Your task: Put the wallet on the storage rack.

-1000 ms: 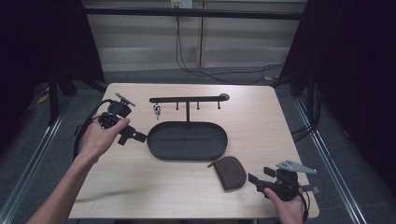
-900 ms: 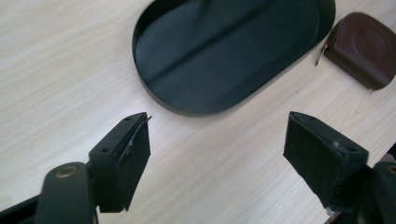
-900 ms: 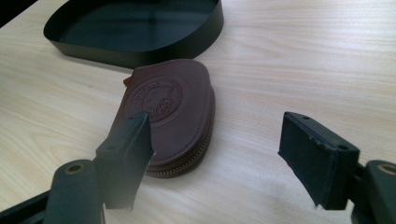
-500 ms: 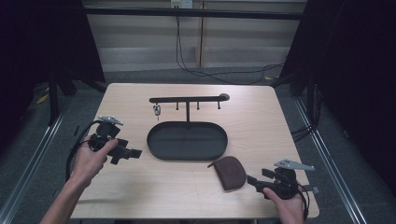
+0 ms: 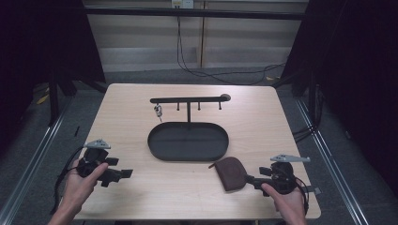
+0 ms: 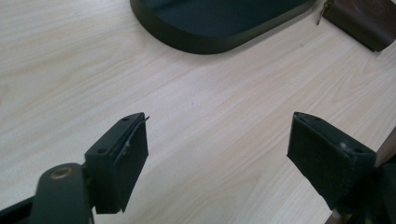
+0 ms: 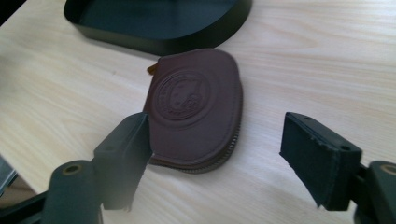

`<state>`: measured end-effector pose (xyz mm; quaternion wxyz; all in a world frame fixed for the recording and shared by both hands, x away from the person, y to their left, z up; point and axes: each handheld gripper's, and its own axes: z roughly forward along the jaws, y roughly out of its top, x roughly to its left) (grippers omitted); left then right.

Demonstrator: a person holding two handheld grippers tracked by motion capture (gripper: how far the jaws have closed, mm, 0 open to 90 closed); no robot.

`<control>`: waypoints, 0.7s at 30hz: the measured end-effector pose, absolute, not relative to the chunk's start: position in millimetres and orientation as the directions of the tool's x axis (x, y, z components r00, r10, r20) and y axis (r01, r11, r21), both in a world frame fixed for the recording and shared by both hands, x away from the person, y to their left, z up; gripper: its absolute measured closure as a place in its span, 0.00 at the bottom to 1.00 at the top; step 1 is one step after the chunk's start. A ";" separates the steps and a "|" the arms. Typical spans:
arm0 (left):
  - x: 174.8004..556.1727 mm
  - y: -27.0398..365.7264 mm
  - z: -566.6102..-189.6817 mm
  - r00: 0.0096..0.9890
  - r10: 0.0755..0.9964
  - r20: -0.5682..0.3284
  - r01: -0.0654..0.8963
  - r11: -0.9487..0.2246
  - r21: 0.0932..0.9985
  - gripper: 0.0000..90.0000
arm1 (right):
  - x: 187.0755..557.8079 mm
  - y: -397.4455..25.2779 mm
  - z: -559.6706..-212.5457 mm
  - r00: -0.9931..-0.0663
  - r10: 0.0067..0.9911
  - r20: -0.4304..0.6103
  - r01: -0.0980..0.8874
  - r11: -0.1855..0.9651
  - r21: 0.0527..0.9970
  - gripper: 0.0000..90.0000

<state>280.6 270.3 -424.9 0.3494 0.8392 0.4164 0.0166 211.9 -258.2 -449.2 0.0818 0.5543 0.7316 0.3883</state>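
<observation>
Tray [image 5: 187, 152] is sitting mid-table with the hook rack [image 5: 187, 100] standing behind it, pouch [image 5: 231, 172] lying just off its front-right edge, keys [image 5: 158, 111] hanging from the rack's left end.

We see a small brown leather zip pouch [image 7: 195, 114], rounded at one end and straight at the other, lying flat on the pale wooden bench [image 5: 187, 187]. A round embossed emblem marks its upper face, and a zip runs along its curved edge. It rests near the front edge, just beside the black oval tray [image 5: 187, 140], not touching it.
</observation>
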 end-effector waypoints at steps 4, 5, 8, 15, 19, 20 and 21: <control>268.9 277.2 -435.3 0.640 0.716 -0.278 0.687 -0.371 0.625 0.23 | 215.9 -252.6 -451.0 -0.384 0.869 0.312 0.772 0.117 0.624 0.28; 267.4 278.6 -437.2 0.640 0.714 -0.286 0.686 -0.362 0.631 0.23 | 215.9 -252.6 -451.0 -0.384 0.869 0.312 0.772 0.117 0.624 0.28; 263.3 282.5 -441.6 0.628 0.727 -0.279 0.675 -0.330 0.660 0.23 | 222.2 -247.6 -447.3 -0.391 0.869 0.304 0.780 0.138 0.610 0.28; 251.7 281.2 -458.7 0.636 0.713 -0.296 0.676 -0.329 0.660 0.23 | 241.3 -235.7 -435.7 -0.413 0.867 0.280 0.819 0.219 0.530 0.30; 244.8 280.4 -465.2 0.641 0.711 -0.290 0.672 -0.338 0.659 0.23 | 253.0 -230.4 -435.8 -0.403 0.872 0.278 0.851 0.245 0.465 0.29; 243.6 280.9 -465.9 0.639 0.714 -0.286 0.672 -0.338 0.659 0.23 | 258.6 -227.2 -435.7 -0.393 0.877 0.278 0.866 0.251 0.432 0.27; 243.2 280.5 -466.2 0.639 0.713 -0.289 0.678 -0.344 0.649 0.23 | 258.6 -227.2 -435.7 -0.393 0.877 0.278 0.866 0.251 0.432 0.27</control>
